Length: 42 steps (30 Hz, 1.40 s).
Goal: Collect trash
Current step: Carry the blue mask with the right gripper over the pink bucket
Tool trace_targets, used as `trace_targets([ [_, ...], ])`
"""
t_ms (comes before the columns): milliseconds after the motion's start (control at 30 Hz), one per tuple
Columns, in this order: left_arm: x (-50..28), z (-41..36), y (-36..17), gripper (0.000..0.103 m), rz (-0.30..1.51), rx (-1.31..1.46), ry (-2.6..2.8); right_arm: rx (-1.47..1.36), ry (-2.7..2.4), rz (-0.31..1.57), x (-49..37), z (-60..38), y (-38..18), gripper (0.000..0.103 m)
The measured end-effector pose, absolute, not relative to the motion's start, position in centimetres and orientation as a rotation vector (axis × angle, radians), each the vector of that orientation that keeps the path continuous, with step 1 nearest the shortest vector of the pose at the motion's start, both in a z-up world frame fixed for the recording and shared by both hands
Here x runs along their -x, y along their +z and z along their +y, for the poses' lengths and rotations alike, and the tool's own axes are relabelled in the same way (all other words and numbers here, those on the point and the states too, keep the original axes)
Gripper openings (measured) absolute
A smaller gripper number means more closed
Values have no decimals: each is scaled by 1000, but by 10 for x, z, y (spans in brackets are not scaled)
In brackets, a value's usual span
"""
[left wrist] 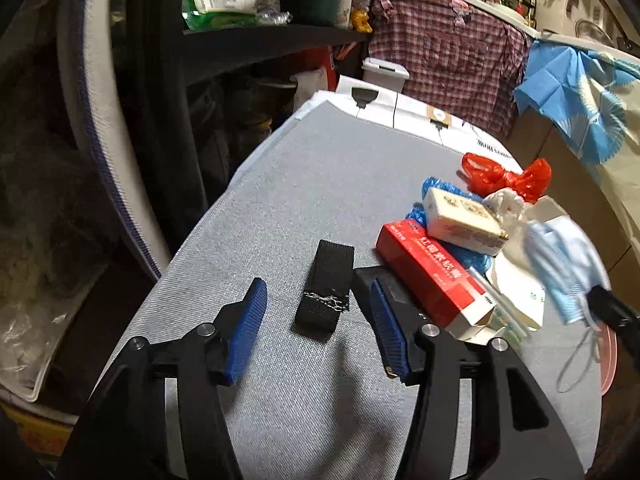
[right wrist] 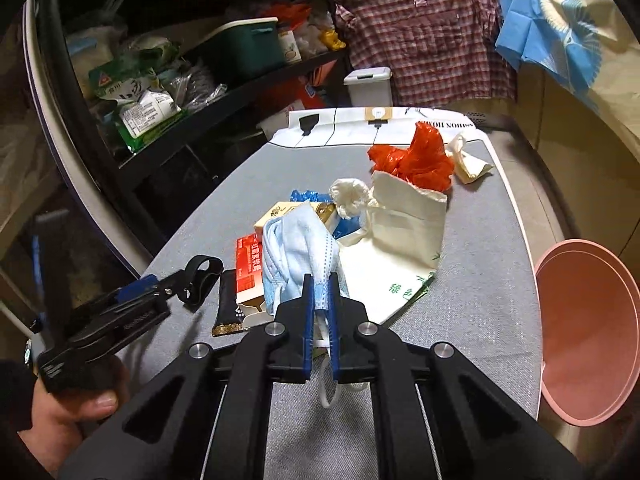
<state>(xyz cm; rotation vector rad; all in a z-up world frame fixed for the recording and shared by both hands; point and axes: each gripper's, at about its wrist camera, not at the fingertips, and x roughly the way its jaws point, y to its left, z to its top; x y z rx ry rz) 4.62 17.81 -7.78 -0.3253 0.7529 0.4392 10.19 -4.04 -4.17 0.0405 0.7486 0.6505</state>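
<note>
My right gripper [right wrist: 320,292] is shut on a light blue face mask [right wrist: 298,248] and holds it above the grey table; the mask also shows in the left wrist view [left wrist: 560,268]. My left gripper [left wrist: 318,308] is open, its jaws on either side of a black strap [left wrist: 326,292] lying on the table. A trash pile lies to its right: a red box [left wrist: 428,268], a cream box [left wrist: 460,218], a blue plastic bag [left wrist: 436,188], a red plastic bag [right wrist: 416,160], a white paper bag [right wrist: 404,220] and crumpled tissue [right wrist: 468,160].
A pink bin [right wrist: 592,332] stands beside the table's right edge. A dark shelf [right wrist: 200,92] full of packages stands to the left. A small white lidded bin [right wrist: 368,86] and hanging plaid cloth [right wrist: 428,40] are behind the table [left wrist: 320,184].
</note>
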Motion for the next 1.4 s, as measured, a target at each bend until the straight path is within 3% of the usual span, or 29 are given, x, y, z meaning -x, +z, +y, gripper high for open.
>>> trace_targets([
  [167,-58,182,-91,50,805,321,437,-55,655,739,-101,-44,-39,7],
  [200,-58,181,-92,46,810,323,434,-54,655,737,-101,-44,-38,7],
  [233,-59,181,-94,32,820,323,430,-52,655,735,-101,-44,-37,7],
  [267,-61,180,-96,27,835,321,427,-50,654,734,-101,-44,-37,7],
  [667,-43,156,-58,25,723,254,394,-42,606,690,-92,-63,-21,7],
  [1400,-20,90,9,25,620,195,234,-4,433,552,-73,-161,63,7],
])
